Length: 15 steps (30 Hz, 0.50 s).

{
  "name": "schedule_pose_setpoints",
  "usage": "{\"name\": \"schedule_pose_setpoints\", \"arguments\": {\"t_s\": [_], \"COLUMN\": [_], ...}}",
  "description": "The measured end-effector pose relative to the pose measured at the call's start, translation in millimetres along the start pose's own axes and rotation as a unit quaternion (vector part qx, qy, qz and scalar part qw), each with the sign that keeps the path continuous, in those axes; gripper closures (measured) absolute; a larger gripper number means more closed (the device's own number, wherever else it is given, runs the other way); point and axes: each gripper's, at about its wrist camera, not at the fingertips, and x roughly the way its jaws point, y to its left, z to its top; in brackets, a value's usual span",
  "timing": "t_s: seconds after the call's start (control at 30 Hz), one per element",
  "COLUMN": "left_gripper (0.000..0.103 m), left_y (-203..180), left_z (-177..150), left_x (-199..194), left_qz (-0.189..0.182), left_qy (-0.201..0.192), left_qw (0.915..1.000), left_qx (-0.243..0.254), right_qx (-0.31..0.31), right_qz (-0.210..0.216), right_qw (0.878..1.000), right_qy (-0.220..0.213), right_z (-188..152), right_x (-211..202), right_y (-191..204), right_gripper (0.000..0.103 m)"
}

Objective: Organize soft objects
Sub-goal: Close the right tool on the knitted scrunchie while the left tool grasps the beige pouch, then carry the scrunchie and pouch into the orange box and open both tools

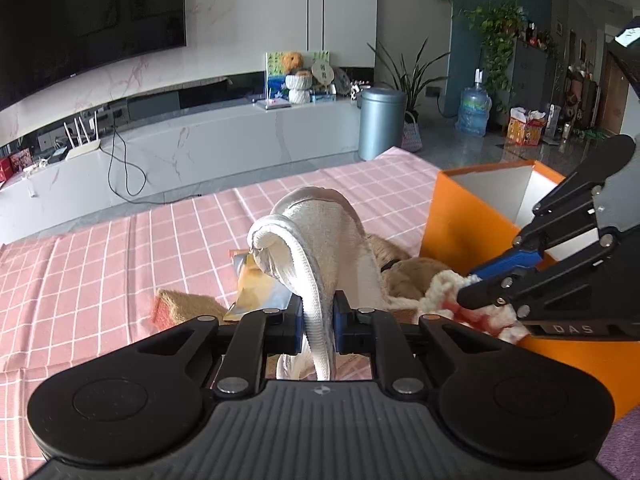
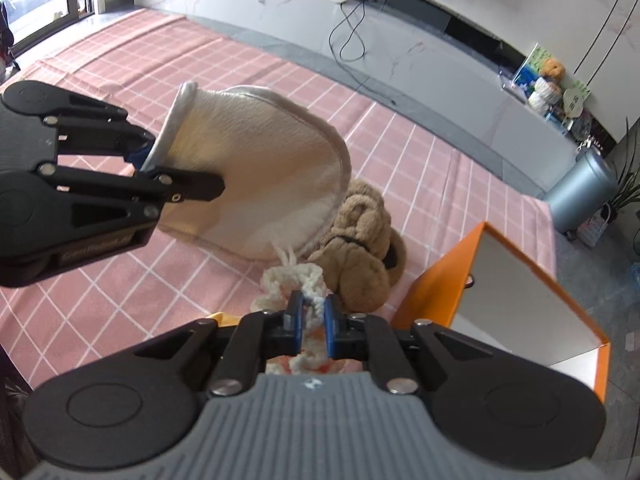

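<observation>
A: The right claw [image 2: 312, 307] is clamped on the knit [image 2: 298, 276]; the left claw [image 1: 316, 312] on the slipper [image 1: 320, 232], both above the cloth [image 2: 160, 280]

B: The box [image 2: 516, 280] is nearest the right claw, just to its right

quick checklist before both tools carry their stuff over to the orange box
1. Left tool shut on the white slipper at its rim: ok.
2. Right tool shut on the cream knitted piece: ok.
3. Orange box open at the top, white inside: ok.
4. Slipper clear of the pink cloth: cannot tell.
5. Knitted piece free of the brown plush toy beside it: cannot tell.
6. Room left in the box: cannot tell, its bottom is hidden.
</observation>
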Motion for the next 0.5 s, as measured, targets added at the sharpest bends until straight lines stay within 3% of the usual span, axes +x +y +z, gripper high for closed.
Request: {"name": "schedule_pose_setpoints", "arguments": {"t_s": [0.5], "left_gripper": [0.088], "left_y": [-13], "left_z": [5], "left_x": [-53], "left_qz": [0.003], "left_qy": [-0.038], "left_qw": [0.9993], "left_qx": [-0.006], "right_qx": [0.026], "right_qz": [0.005], "right_qw": [0.998], "right_qy": [-0.058], "right_z": [-8], "right_x": [-56], "right_y": [2], "right_gripper": [0.095]}}
